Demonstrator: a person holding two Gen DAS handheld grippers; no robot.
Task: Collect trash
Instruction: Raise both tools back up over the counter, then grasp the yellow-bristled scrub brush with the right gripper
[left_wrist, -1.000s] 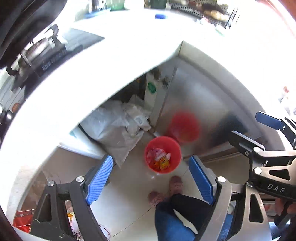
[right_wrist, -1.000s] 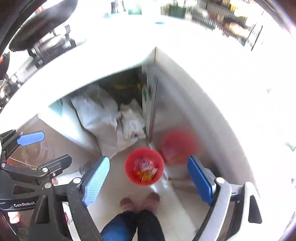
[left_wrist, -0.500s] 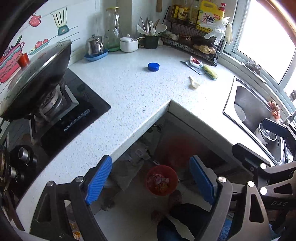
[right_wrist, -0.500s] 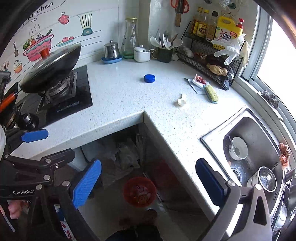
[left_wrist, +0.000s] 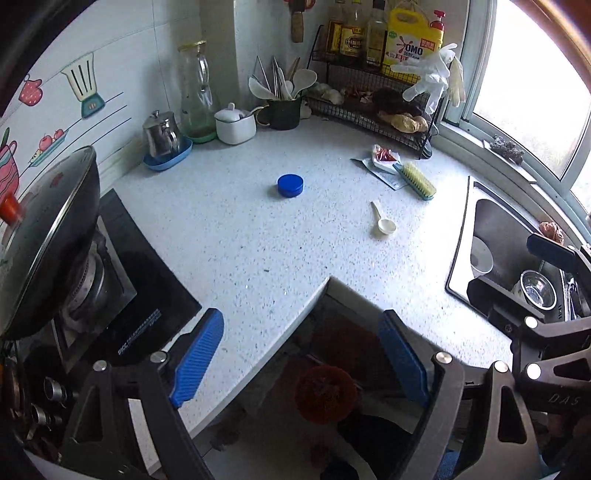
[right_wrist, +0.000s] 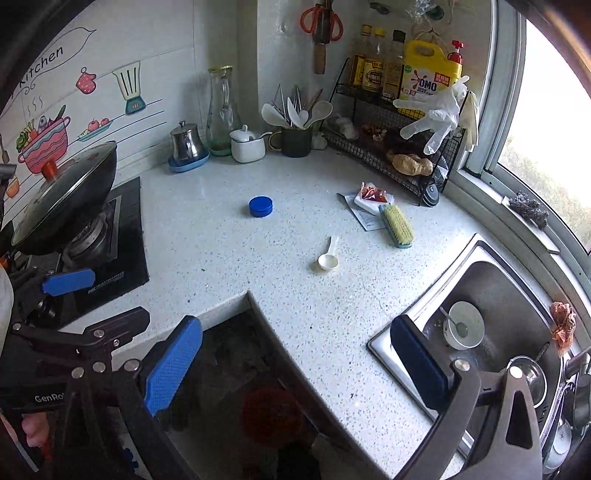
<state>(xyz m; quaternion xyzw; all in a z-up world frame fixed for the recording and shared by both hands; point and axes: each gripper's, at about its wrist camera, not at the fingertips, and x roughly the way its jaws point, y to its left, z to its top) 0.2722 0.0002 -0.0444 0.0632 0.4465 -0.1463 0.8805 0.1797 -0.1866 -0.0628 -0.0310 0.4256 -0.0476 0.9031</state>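
Note:
On the speckled white counter (left_wrist: 258, 236) (right_wrist: 236, 251) lie a blue round cap (left_wrist: 290, 185) (right_wrist: 260, 206), a white plastic scoop (left_wrist: 384, 223) (right_wrist: 328, 258) and a red-and-white sachet on a flat wrapper (left_wrist: 384, 158) (right_wrist: 369, 197). A red bin (left_wrist: 325, 391) (right_wrist: 271, 415) holding wrappers stands on the floor below the counter corner. My left gripper (left_wrist: 301, 356) is open and empty above the counter edge. My right gripper (right_wrist: 295, 363) is open and empty, to the right of the left one.
A scrub brush (left_wrist: 419, 181) (right_wrist: 397, 225) lies beside the sachet. A lidded wok (left_wrist: 48, 236) sits on the stove at left. A steel sink (right_wrist: 491, 325) with bowls is at right. A wire rack (right_wrist: 399, 147), jars and a utensil cup line the back wall.
Both grippers rose from looking down at the red bin on the floor to facing the countertop. The bin now sits low and dim in both views. Both stay open.

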